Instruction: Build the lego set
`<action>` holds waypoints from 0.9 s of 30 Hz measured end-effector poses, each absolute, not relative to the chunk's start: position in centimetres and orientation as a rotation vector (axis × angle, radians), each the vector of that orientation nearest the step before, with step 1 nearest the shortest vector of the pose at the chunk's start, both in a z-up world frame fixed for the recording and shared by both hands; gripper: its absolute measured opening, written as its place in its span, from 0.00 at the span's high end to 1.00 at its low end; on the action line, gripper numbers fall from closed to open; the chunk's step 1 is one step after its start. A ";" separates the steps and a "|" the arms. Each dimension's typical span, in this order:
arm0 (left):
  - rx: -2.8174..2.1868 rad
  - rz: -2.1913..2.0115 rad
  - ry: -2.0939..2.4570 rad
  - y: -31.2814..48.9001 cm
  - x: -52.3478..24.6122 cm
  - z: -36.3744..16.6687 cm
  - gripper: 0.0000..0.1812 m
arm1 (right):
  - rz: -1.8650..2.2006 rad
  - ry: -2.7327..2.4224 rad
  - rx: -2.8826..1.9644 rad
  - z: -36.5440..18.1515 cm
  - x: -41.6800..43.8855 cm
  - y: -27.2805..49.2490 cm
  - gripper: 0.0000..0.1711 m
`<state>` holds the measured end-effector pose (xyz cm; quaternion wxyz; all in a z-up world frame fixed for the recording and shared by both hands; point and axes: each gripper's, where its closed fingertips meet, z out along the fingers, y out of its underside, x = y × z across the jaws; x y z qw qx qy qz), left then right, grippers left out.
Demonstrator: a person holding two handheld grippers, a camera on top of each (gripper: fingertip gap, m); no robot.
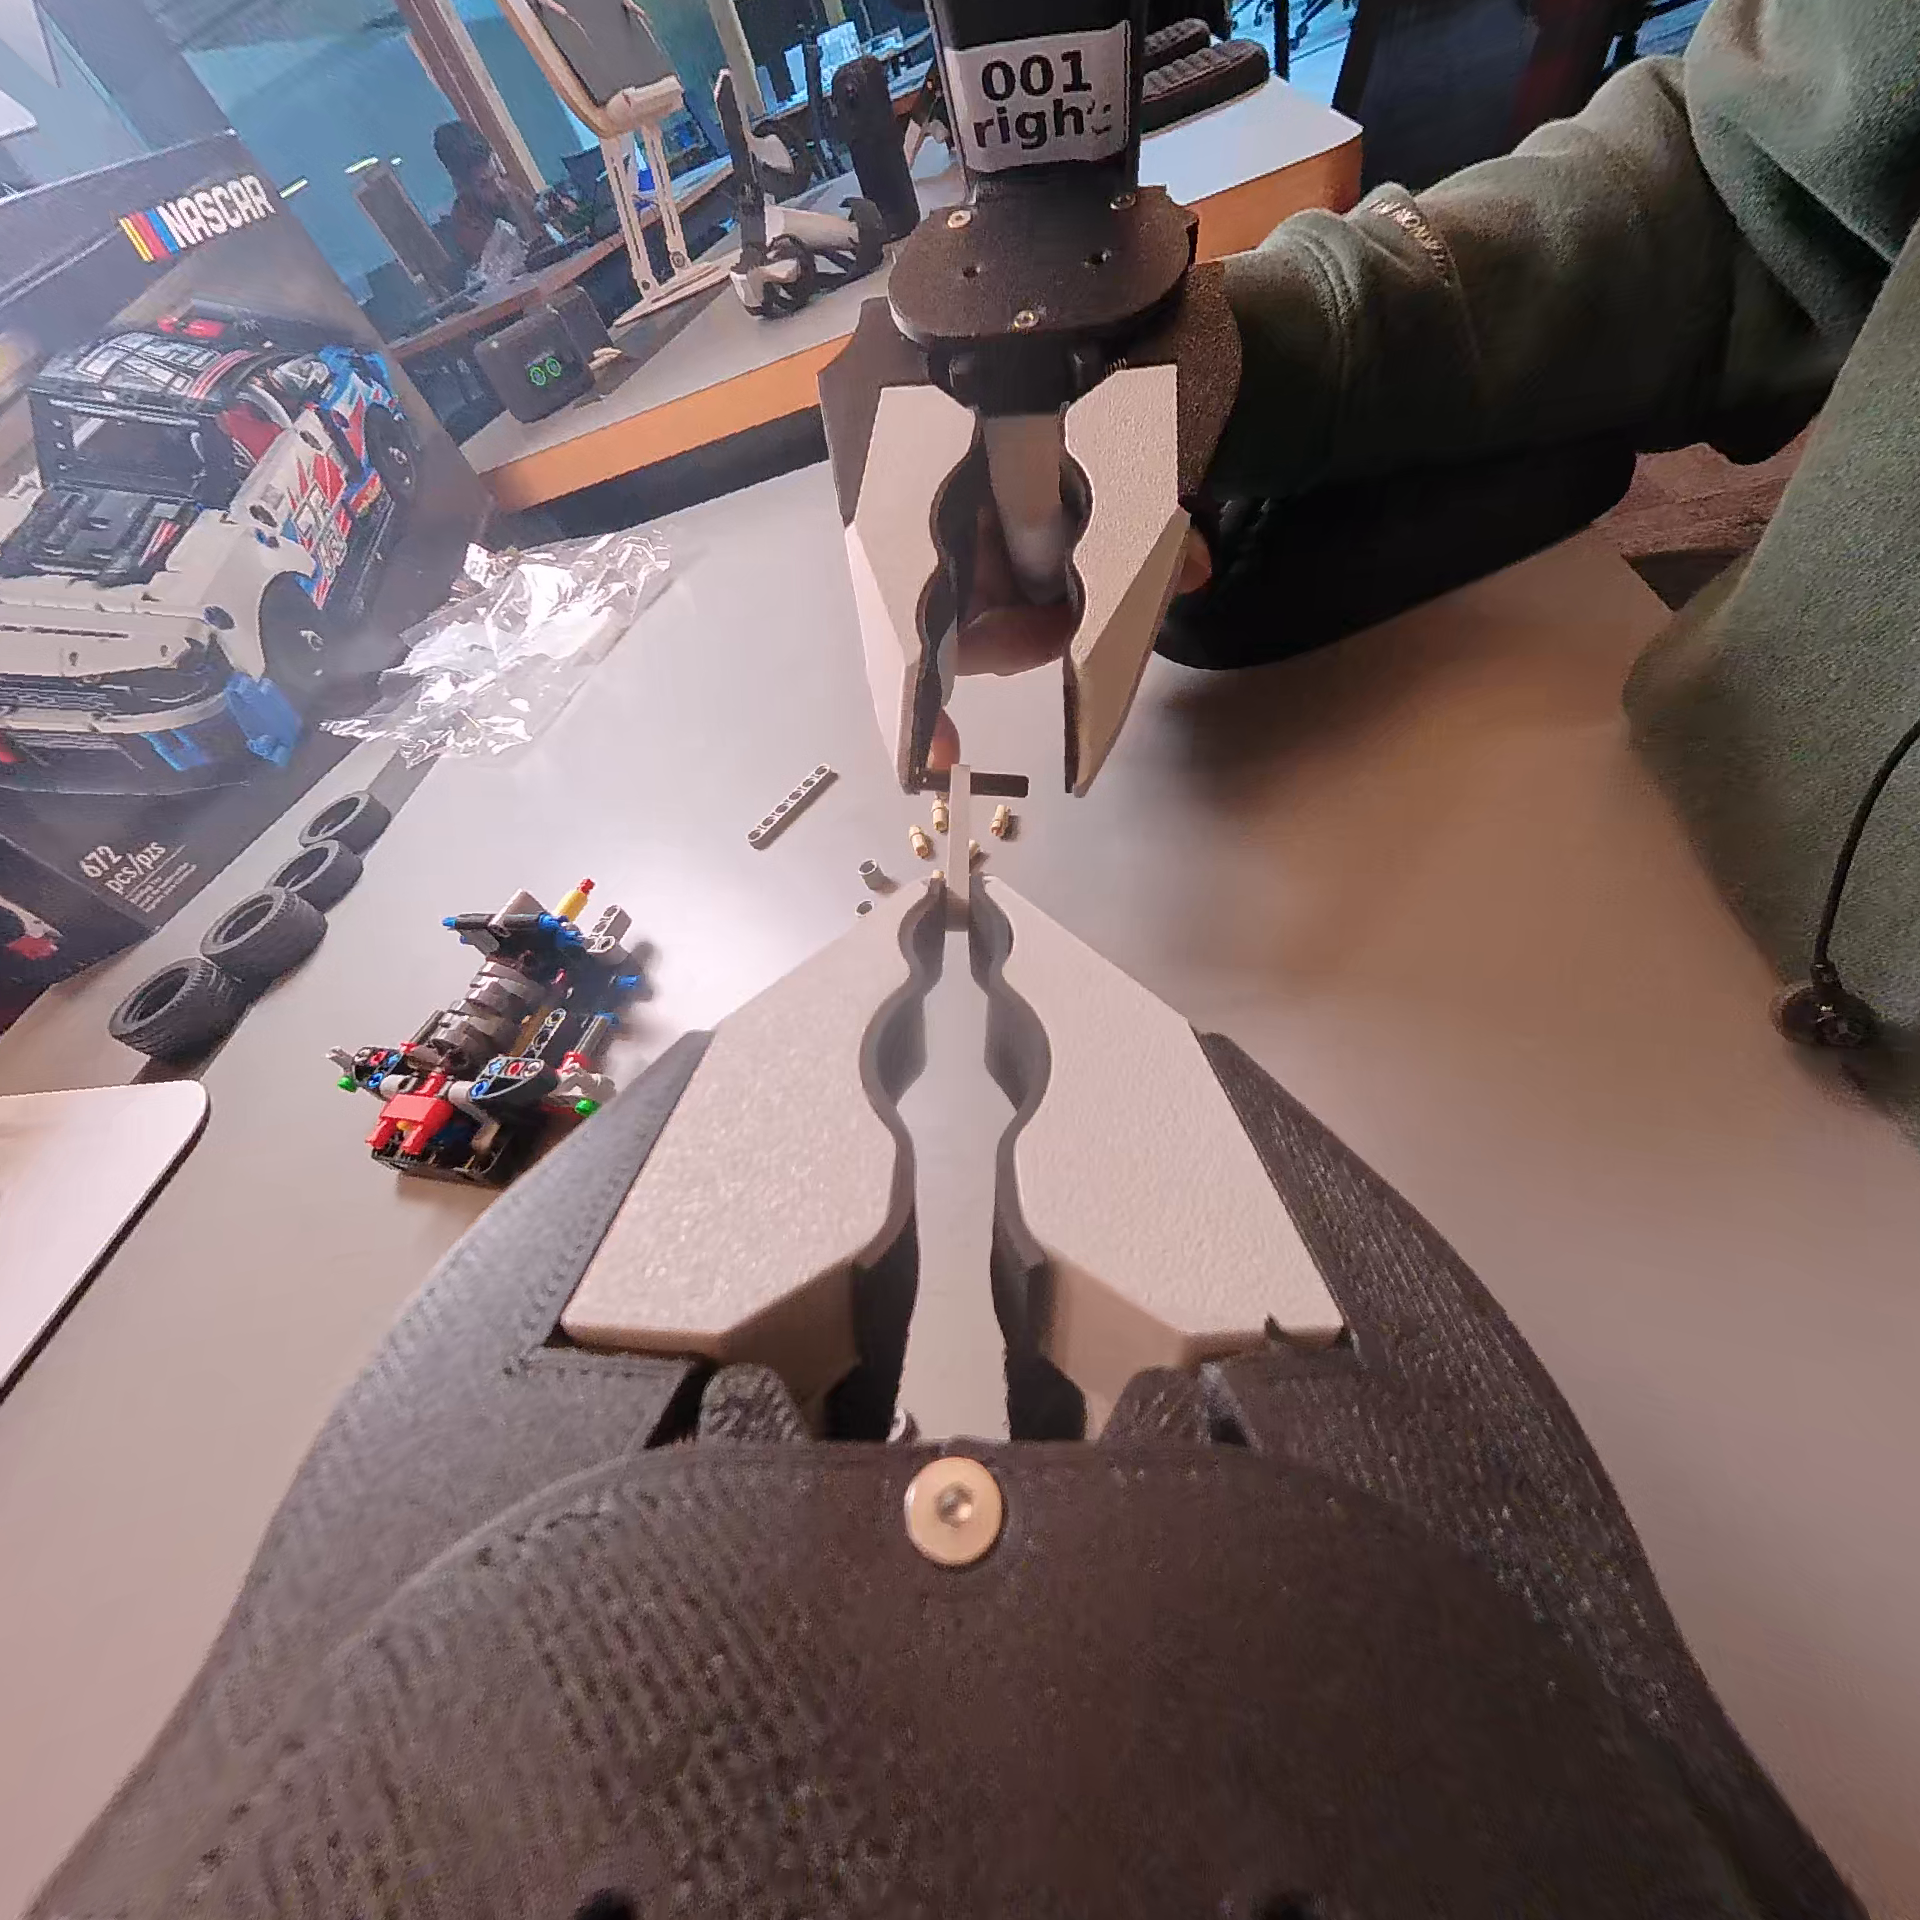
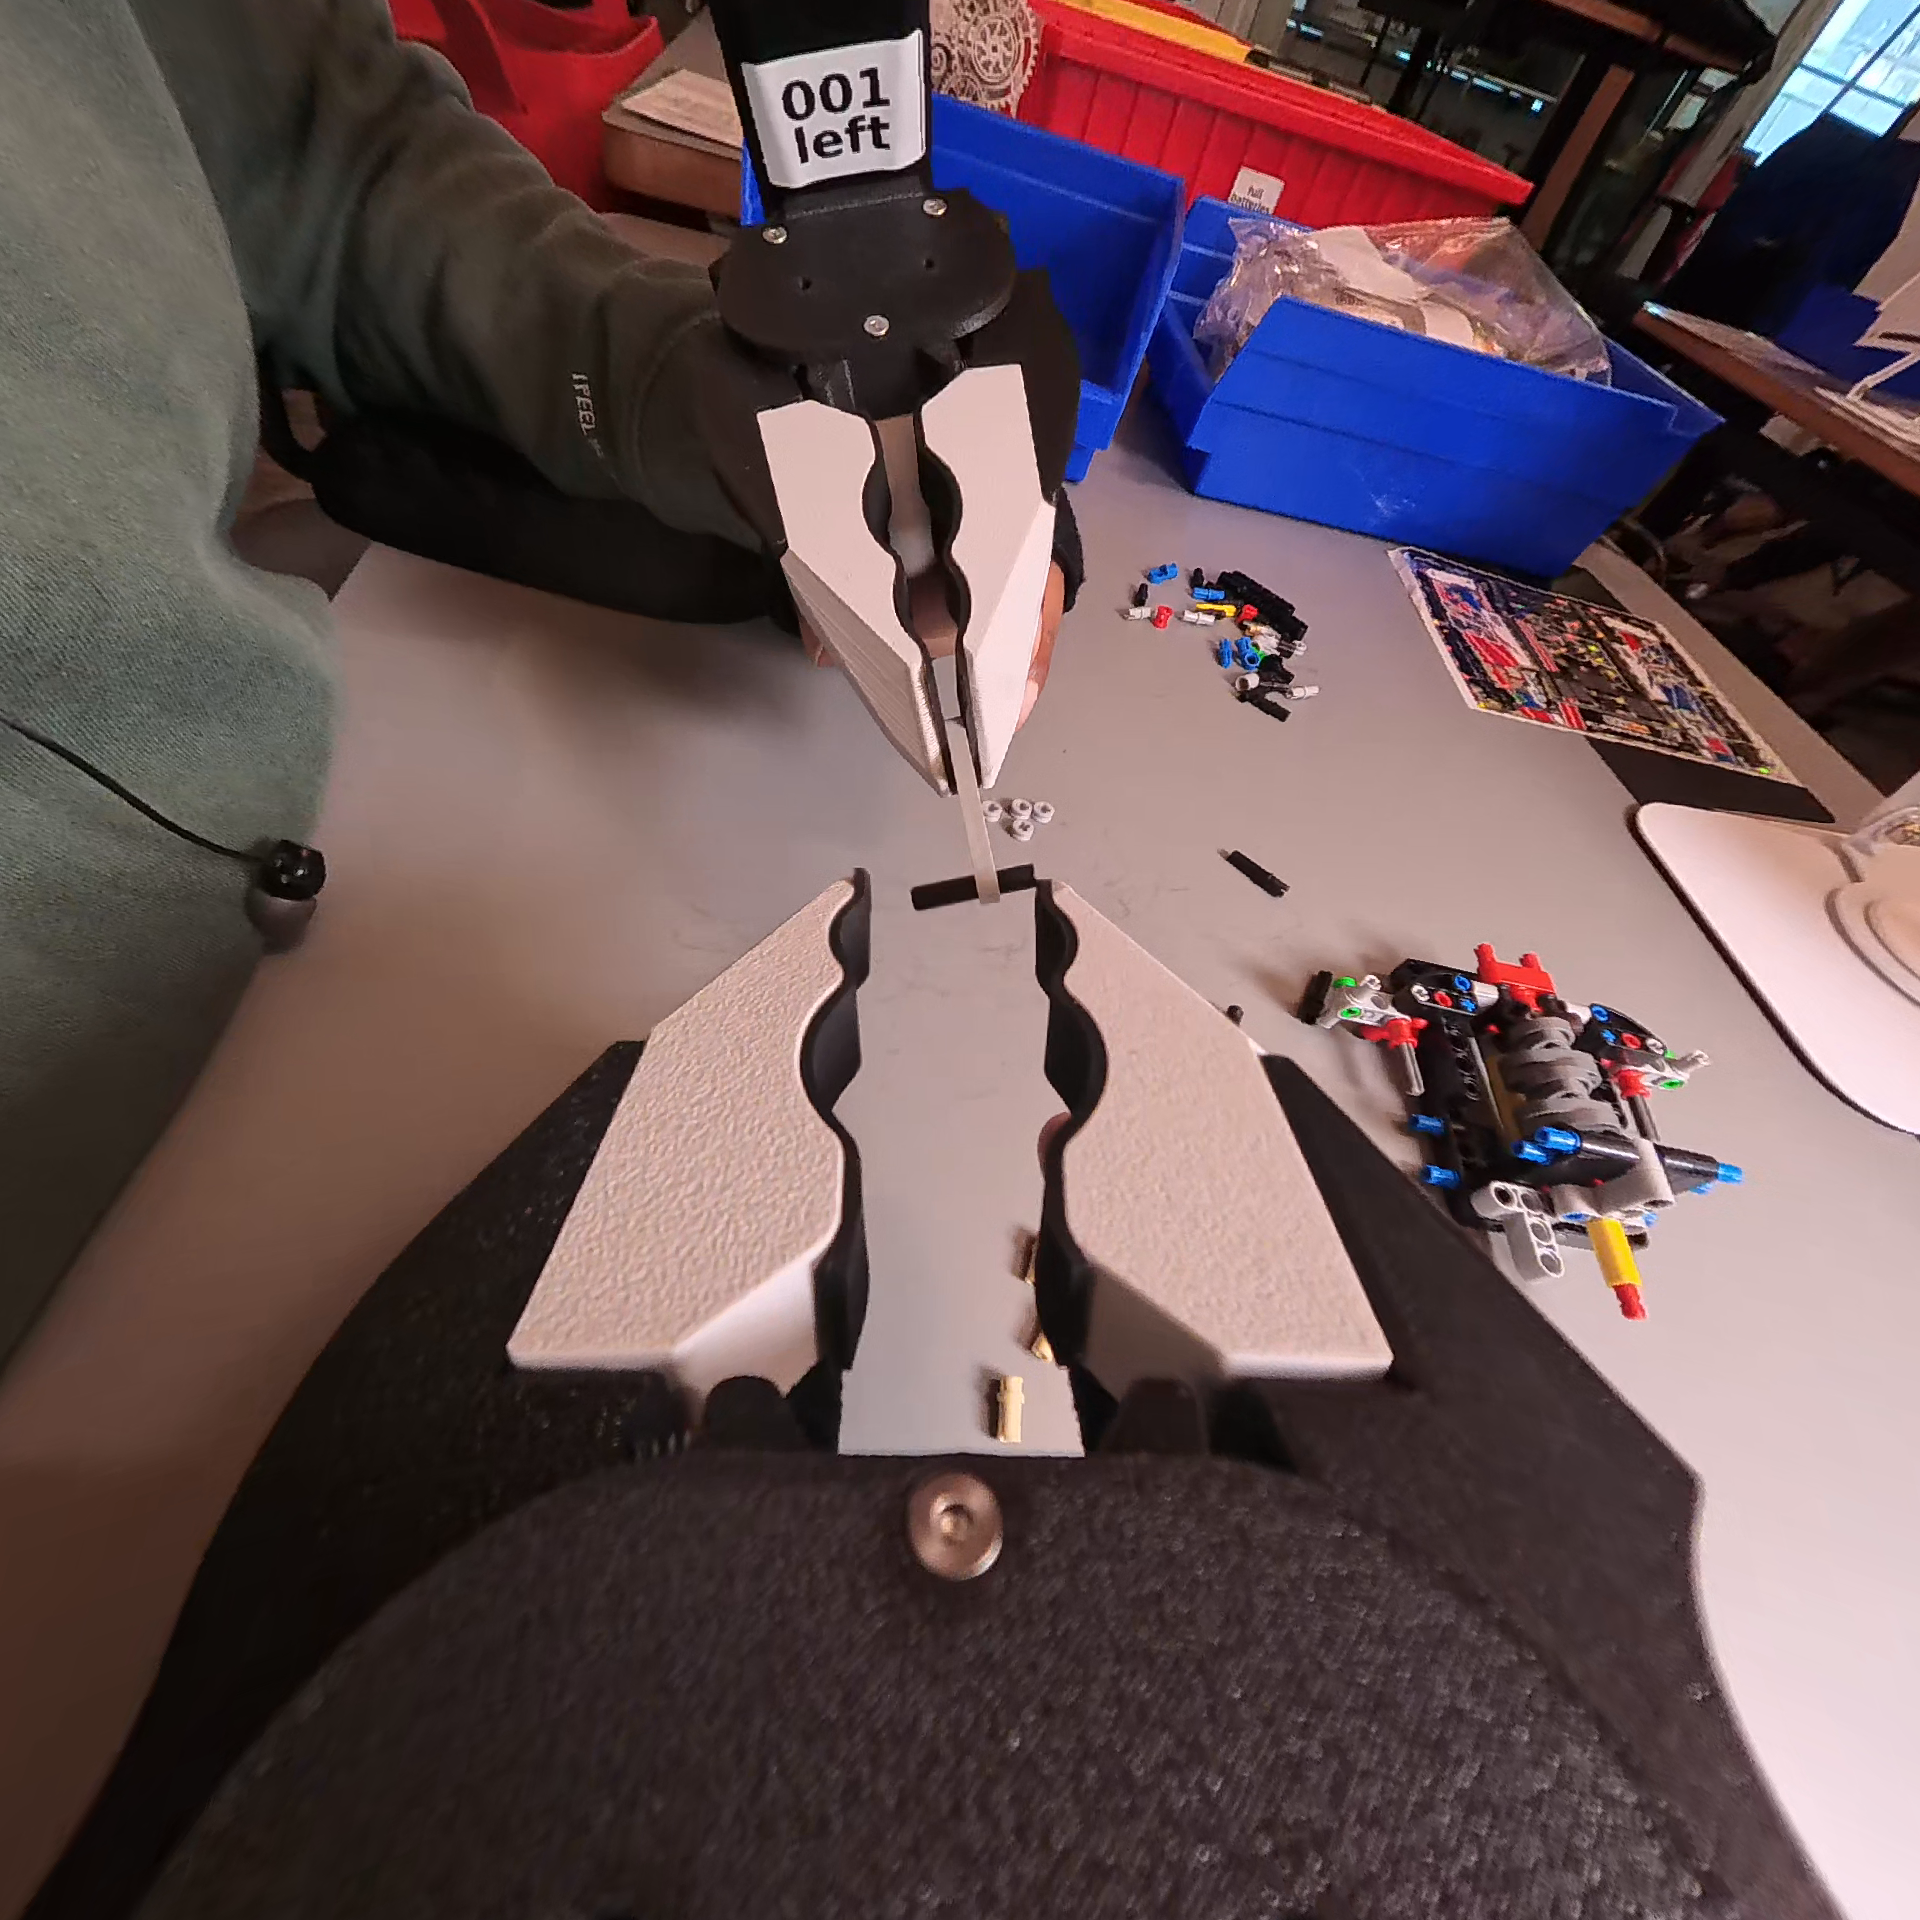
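- I work on a grey table (image 2: 623,790), with blue bins (image 2: 1434,436) at its far edge behind the half-built car (image 2: 1538,1101).
- My left gripper (image 1: 951,888) pinches a thin grey beam (image 2: 977,831); a black axle (image 2: 971,888) crosses the beam's tip.
- My right gripper (image 2: 951,899) is spread, one finger at each axle end.
- Tan pins (image 1: 940,821) lie under the beam; four tyres (image 1: 249,935) and the box (image 1: 177,499) sit beyond the car.
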<state>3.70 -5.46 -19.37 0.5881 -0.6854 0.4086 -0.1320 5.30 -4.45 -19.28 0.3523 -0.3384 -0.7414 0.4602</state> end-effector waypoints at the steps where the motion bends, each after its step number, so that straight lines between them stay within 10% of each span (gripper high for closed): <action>1: -1.595 -0.307 0.952 -5.5 3.7 -19.3 0.99 | 1.190 -1.915 -0.874 -19.2 5.3 -4.4 0.84; 27: -1.479 -0.184 1.077 -6.4 4.8 -18.9 0.99 | 1.750 -1.842 -1.320 -18.7 5.6 -5.1 0.95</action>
